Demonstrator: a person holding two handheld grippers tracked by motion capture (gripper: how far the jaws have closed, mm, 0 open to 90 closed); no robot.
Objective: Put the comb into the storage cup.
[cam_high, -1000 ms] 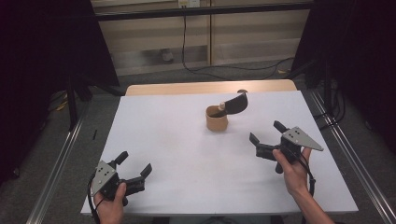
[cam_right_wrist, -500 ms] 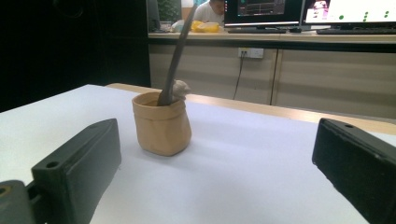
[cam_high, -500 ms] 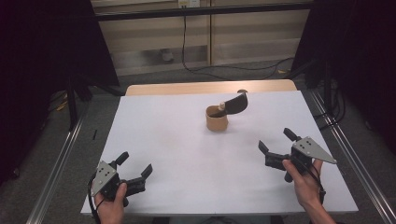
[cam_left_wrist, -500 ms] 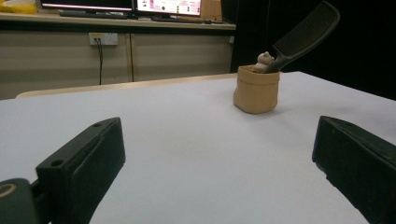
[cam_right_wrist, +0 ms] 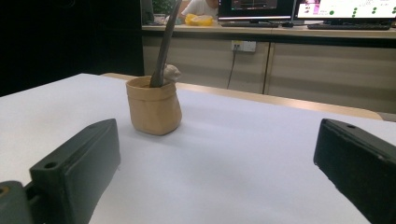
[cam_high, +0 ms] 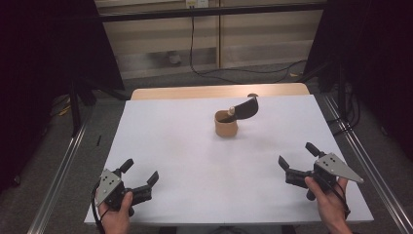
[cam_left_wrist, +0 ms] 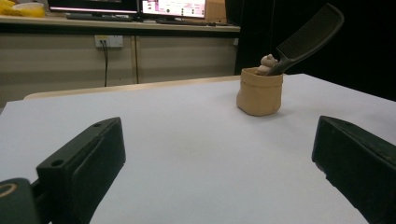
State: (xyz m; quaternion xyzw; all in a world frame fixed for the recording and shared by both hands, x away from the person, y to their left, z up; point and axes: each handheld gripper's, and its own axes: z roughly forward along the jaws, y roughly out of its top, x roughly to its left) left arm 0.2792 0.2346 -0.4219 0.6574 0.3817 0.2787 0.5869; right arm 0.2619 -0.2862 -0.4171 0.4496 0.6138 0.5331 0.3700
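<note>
A soft tan pouch [cam_high: 226, 124] with a rolled rim stands far-centre on the smooth white table [cam_high: 185, 146], a black toothed comb [cam_high: 245, 109] leaning out. Both the left gripper [cam_high: 141, 173] and right gripper [cam_high: 296, 157] gape wide, empty; the right has drawn back nearer.

A white sheet is covering the bench [cam_high: 185, 146], leaving a strip of bare wood showing along its far edge. A small tan pouch [cam_high: 226, 124] is standing upright on the sheet, toward the far side and a little right of the middle.
</note>
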